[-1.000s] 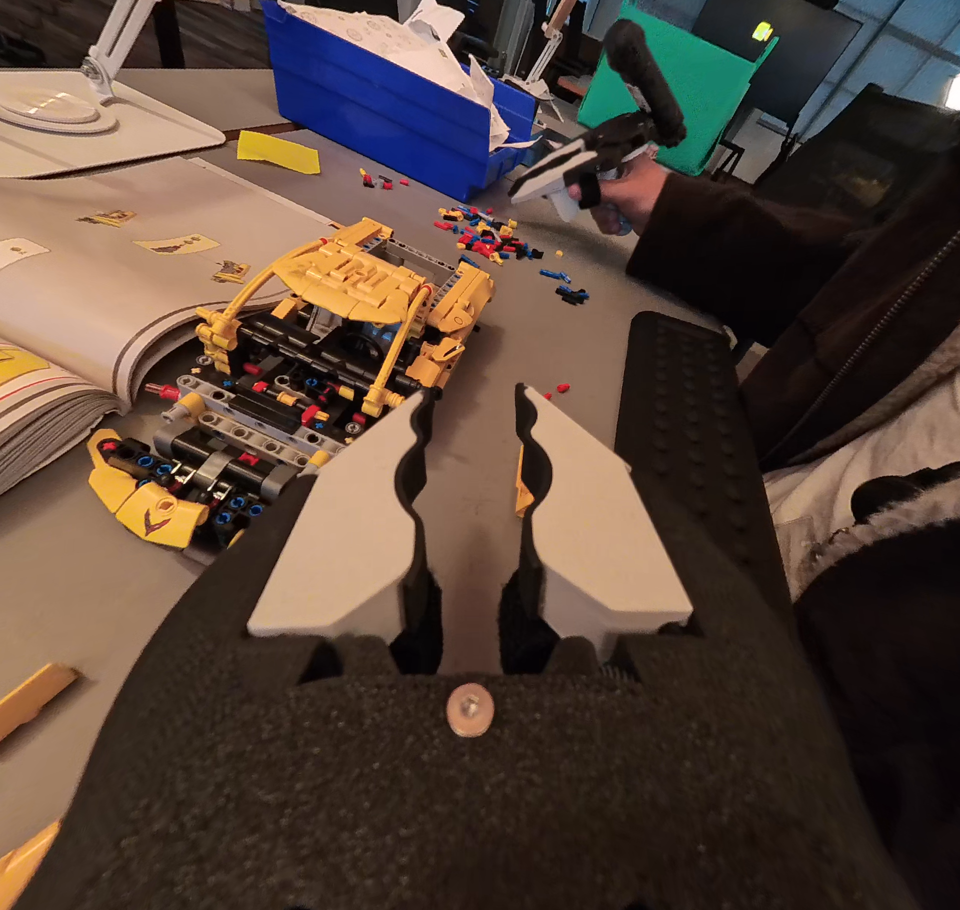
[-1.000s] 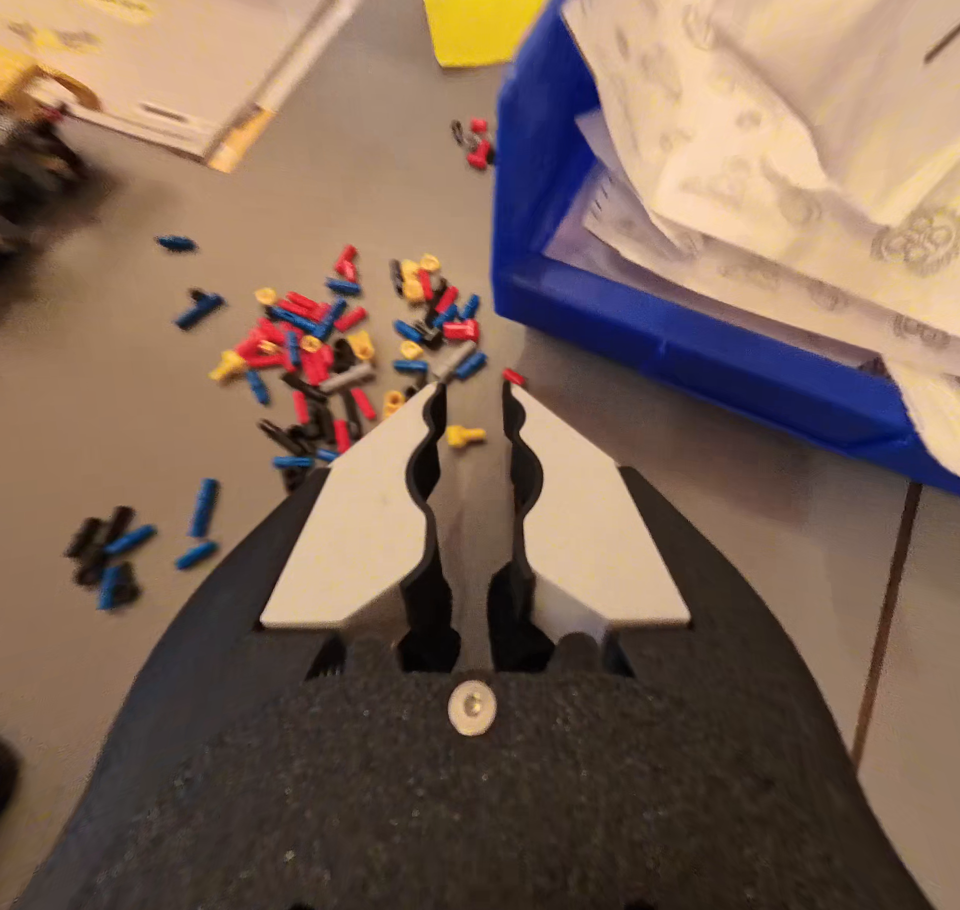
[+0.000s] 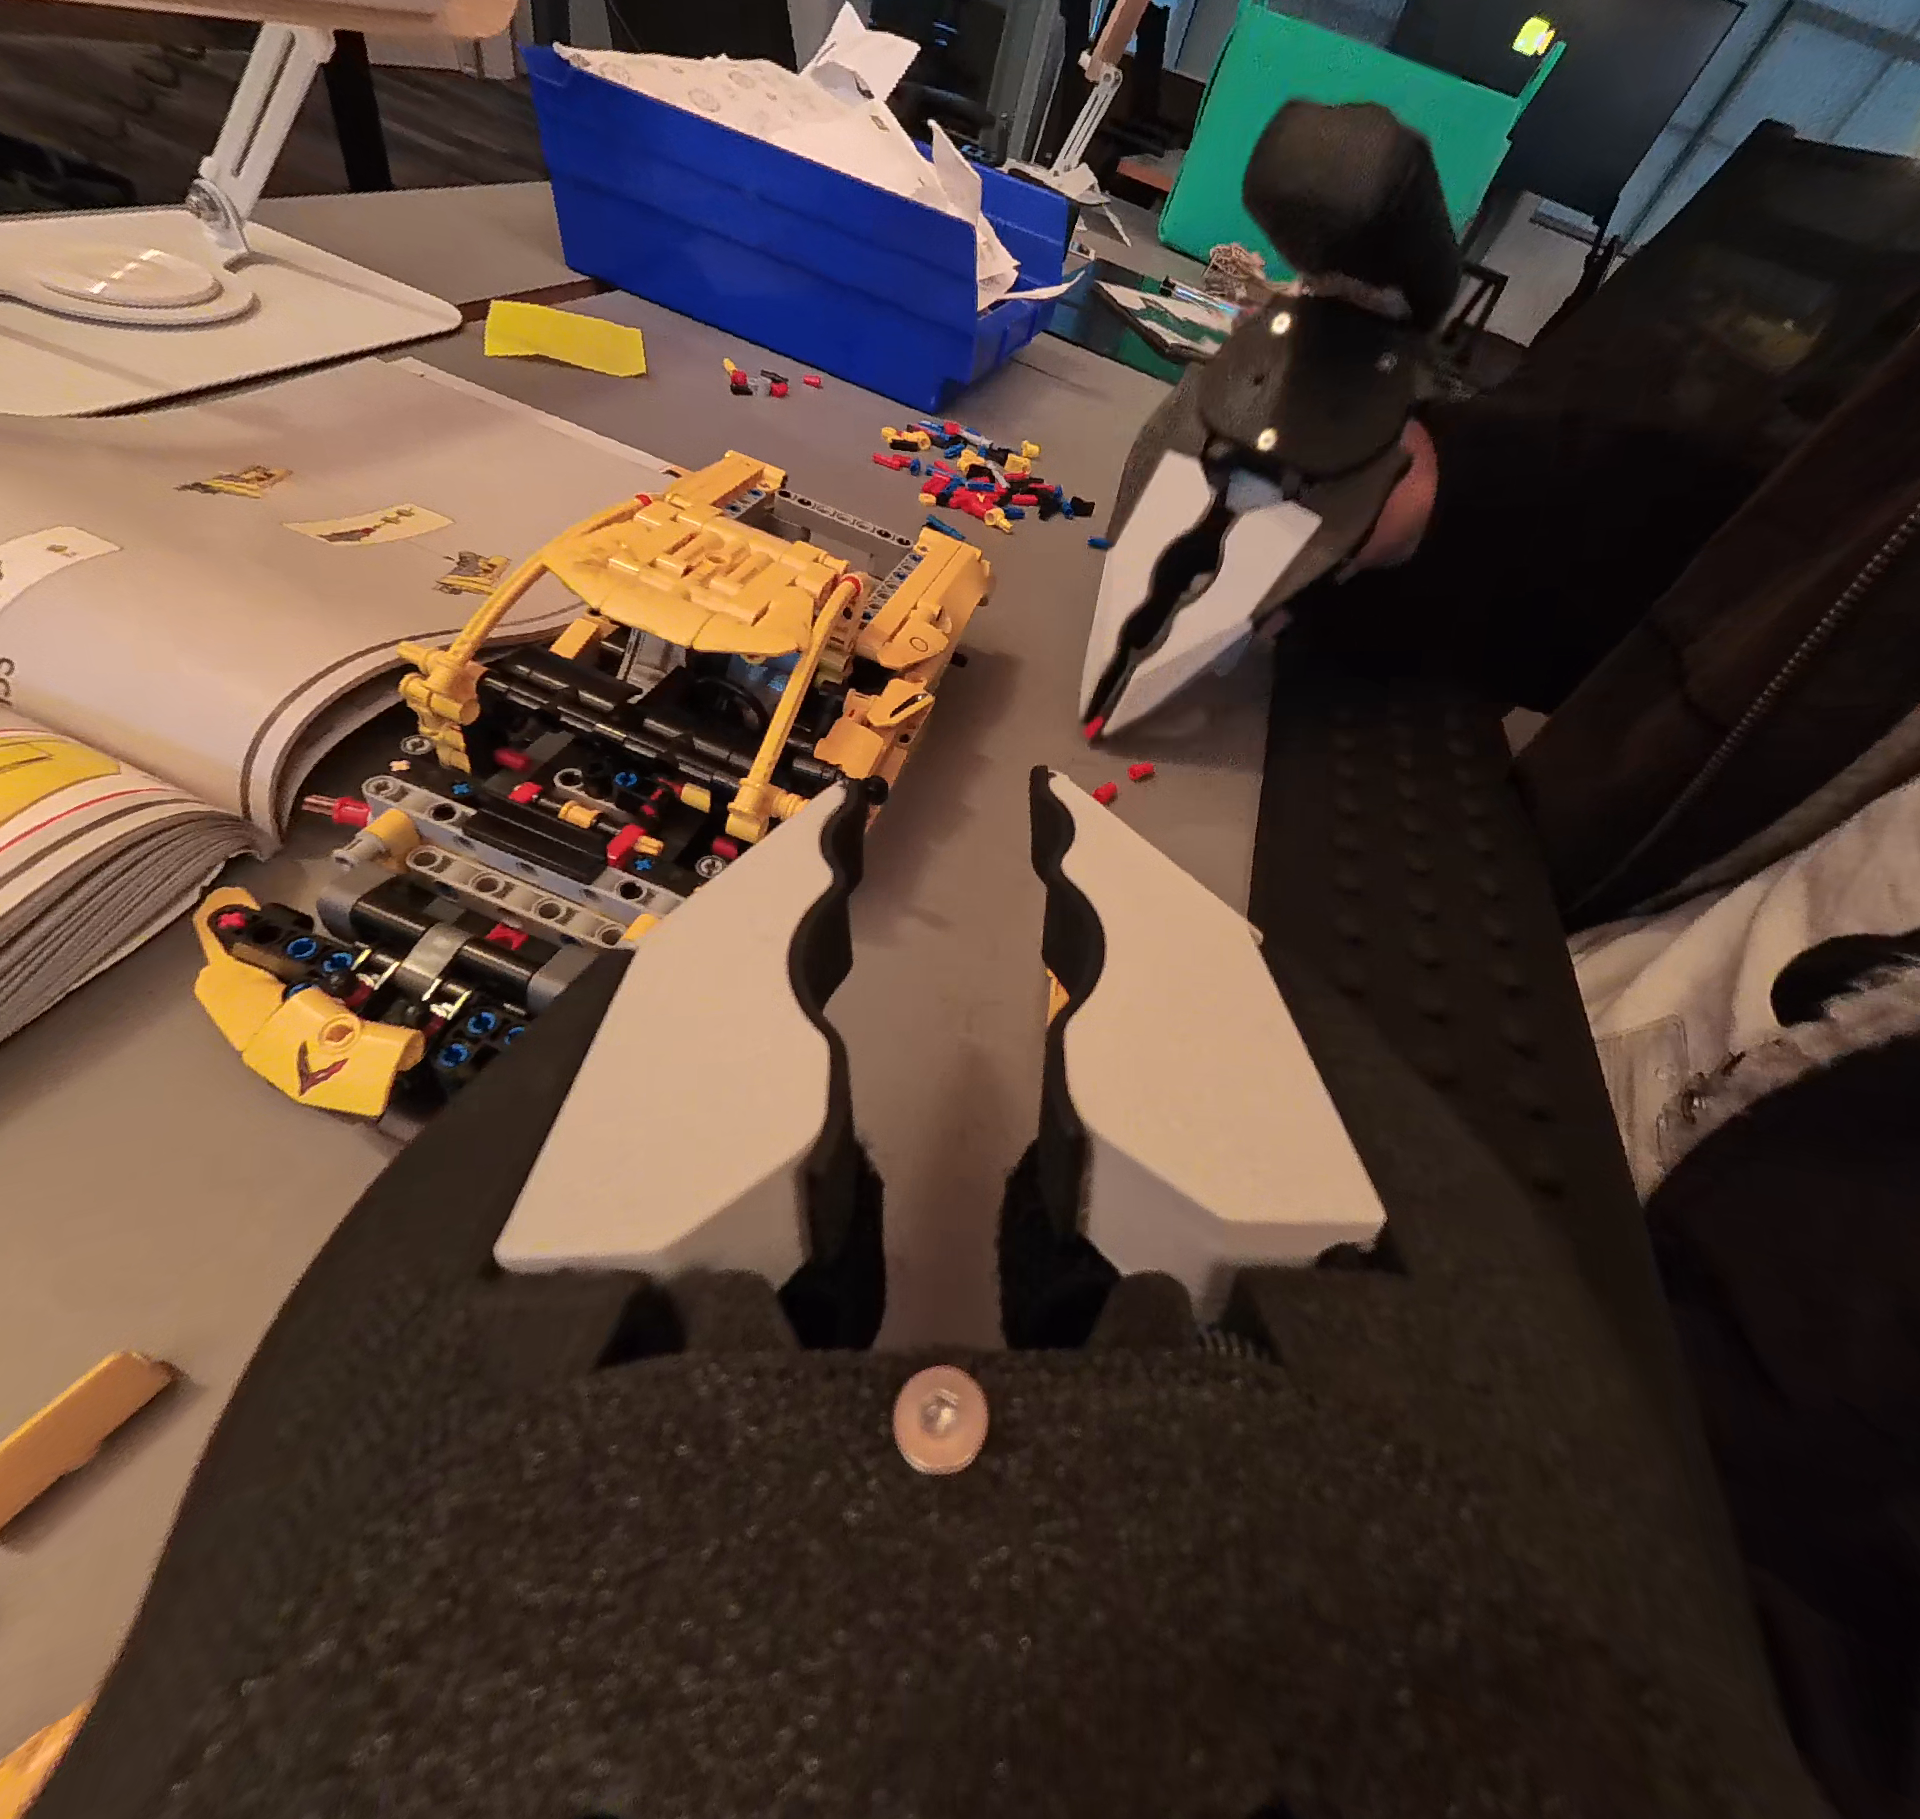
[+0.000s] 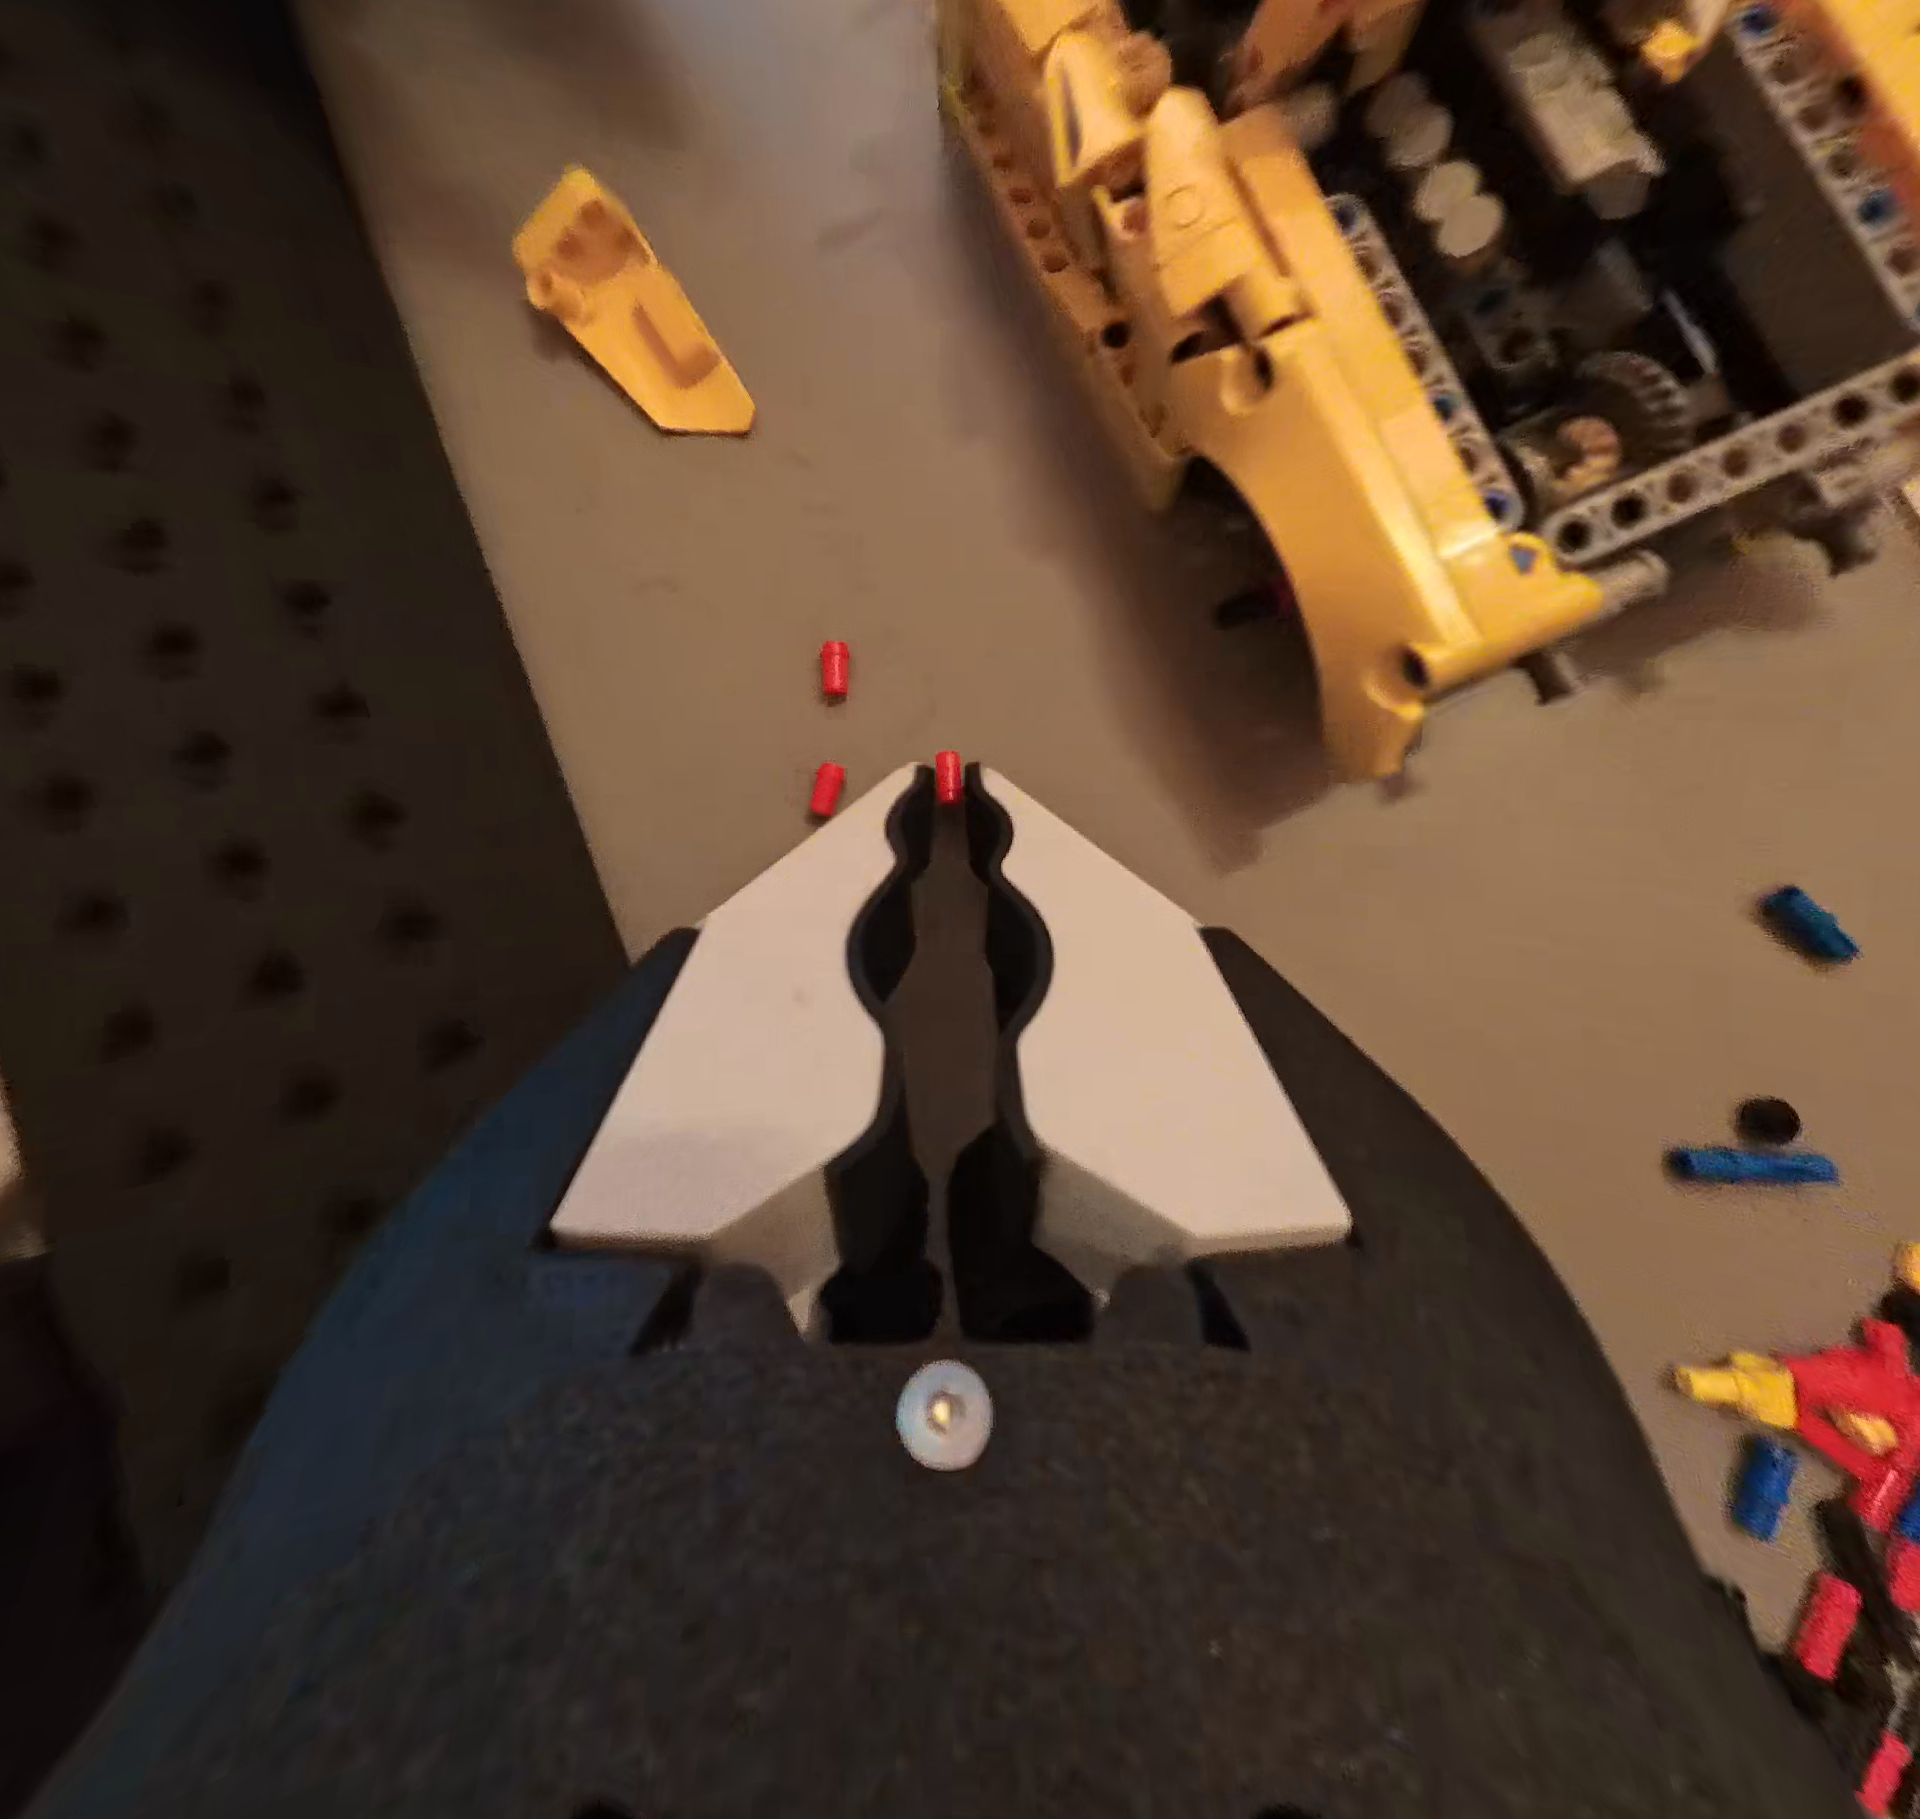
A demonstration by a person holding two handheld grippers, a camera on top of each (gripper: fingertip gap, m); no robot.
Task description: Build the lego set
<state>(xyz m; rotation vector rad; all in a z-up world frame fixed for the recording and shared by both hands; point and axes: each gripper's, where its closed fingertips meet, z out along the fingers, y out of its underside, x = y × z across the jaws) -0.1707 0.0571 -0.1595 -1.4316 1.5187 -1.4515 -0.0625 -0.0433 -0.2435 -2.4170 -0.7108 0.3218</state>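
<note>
A part-built yellow and black lego car (image 3: 707, 585) sits on the grey table; it also shows in the right wrist view (image 4: 1299, 367). My left gripper (image 3: 945, 793) is open and empty, low over the table just right of the car's front. My right gripper (image 4: 947, 772) is shut on a small red pin (image 4: 947, 777) at its very tips, close to the table. In the left wrist view the right gripper (image 3: 1096, 720) points down beside the car's right side. Two more red pins (image 4: 832, 668) (image 4: 826, 788) lie just left of its tips.
A loose yellow panel (image 4: 634, 315) lies near a black perforated mat (image 3: 1392, 886). A pile of small coloured pins (image 3: 987, 481) lies behind the car. An open instruction book (image 3: 208, 606) is at the left, a blue bin (image 3: 769, 221) of paper bags at the back. Across from one pair of fingers to the other is roughly 20 cm.
My right gripper moved from the pin pile by the blue bin to the spot beside the car and closed on a red pin. My left gripper stayed open and nearly still.
</note>
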